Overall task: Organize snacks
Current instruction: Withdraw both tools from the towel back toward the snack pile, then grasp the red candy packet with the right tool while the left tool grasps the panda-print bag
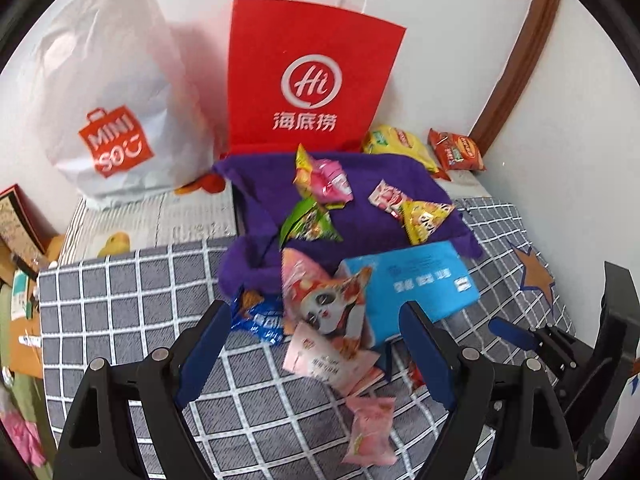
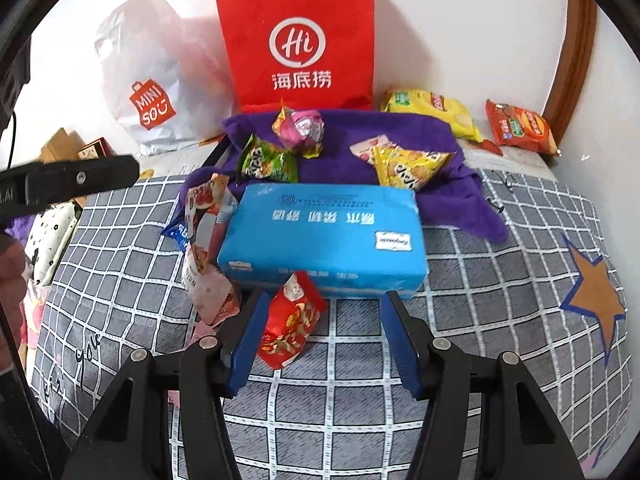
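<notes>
My left gripper (image 1: 316,310) stands open over the checked sheet, with a pink panda snack packet (image 1: 326,308) lying loose between its jaws and a small blue packet (image 1: 260,320) by its left finger. My right gripper (image 2: 325,300) is open too. A red snack packet (image 2: 292,320) lies between its jaws, close to the left finger and well apart from the right one. Just beyond sits a blue tissue pack (image 2: 324,244). Green (image 2: 268,160), pink (image 2: 304,128) and yellow (image 2: 408,164) packets rest on a purple cloth (image 2: 348,136).
A red paper bag (image 2: 296,40) and a white Miniso bag (image 2: 160,92) lean on the back wall. Yellow (image 2: 436,112) and orange-red (image 2: 520,128) chip packets lie at the back right. A small pink packet (image 1: 370,432) lies under the left gripper. Clutter sits beyond the bed's left edge.
</notes>
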Tool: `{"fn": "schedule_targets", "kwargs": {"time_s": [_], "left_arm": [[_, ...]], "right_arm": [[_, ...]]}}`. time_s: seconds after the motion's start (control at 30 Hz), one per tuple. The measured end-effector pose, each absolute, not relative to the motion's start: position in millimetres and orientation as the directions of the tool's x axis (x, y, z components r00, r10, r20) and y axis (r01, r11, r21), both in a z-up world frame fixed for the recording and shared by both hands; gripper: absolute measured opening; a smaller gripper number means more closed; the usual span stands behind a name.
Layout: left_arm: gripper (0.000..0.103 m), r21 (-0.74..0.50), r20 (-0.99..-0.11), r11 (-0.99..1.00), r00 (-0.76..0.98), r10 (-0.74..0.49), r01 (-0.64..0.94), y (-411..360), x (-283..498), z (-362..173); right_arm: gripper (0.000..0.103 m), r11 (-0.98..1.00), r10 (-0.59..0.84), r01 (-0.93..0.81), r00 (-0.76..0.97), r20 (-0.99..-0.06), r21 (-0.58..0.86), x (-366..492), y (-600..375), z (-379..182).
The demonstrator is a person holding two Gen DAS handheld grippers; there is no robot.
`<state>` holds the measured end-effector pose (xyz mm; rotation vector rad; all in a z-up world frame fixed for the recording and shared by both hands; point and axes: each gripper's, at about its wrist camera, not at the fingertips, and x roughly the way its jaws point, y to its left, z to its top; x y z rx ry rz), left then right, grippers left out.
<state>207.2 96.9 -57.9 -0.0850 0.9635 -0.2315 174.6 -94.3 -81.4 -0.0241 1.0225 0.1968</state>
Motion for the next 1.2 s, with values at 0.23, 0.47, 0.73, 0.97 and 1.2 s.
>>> {"fn": "schedule_targets", "kwargs": {"time_s": [0.23,0.47,0.73,0.97,1.2], "left_arm": [[0.084,-0.209,-0.802,0.970,0.547,-0.241,0.121,119.4,201.8,-66.7],[0.084,-0.237,-0.807,0.967,0.534,-0.251,0.097,134.0,197.6,-79.0],[0.084,-0.258,-0.815,0.964,0.520,-0.257,0.072,142.4,195.0,-90.7],[0.084,-0.261,-0.831,0.962,0.490,-0.264,0.077,134.3,197.0,-105.5],[0.084,-0.271,-0.822,0.953,0.482,-0.303,0.138,107.8,208.9,-110.4]], "right_arm": [[0.058,0.978,0.200,-0.145,0.471,-0.859,0.148,183.3,-102.0,-89.4],[0.061,0.963,0.262,-0.164,0.410,-0.874,0.212,193.4,-84.0,-112.3],[0.046,0.958,0.274,-0.173,0.339,-0.900,0.226,201.3,-75.8,-140.5],[0.023,0.960,0.265,-0.180,0.356,-0.896,0.212,190.3,-104.7,-134.3],[0.022,0.967,0.254,-0.136,0.414,-0.874,0.217,179.8,-147.6,-126.2]]}}
